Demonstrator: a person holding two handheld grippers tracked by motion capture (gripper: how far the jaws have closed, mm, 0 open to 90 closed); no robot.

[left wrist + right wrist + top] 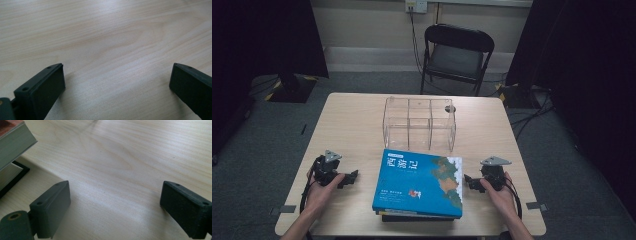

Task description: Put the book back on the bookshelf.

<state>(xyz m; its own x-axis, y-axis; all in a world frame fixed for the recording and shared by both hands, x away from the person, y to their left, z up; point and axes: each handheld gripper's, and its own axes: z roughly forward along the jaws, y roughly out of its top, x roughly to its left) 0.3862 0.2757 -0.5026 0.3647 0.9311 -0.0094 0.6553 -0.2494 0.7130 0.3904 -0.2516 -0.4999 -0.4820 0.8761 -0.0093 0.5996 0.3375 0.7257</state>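
A stack of books lies on the wooden table (352,125) near its front edge, topped by a blue book (419,182) with a map-like cover. Behind it stands a clear acrylic organizer (419,122) with upright dividers. My left gripper (352,177) rests on the table left of the stack, jaws wide apart and empty; in the left gripper view, the left gripper (117,82) has bare wood between its jaws. My right gripper (469,182) sits right of the stack, open and empty. The right gripper (115,205) faces the book stack's page edges (13,145) at upper left.
A black folding chair (457,52) stands beyond the table's far edge. Cables run across the grey carpet at the right. A small dark round thing (450,108) sits by the organizer's back right corner. Dark curtains flank both sides.
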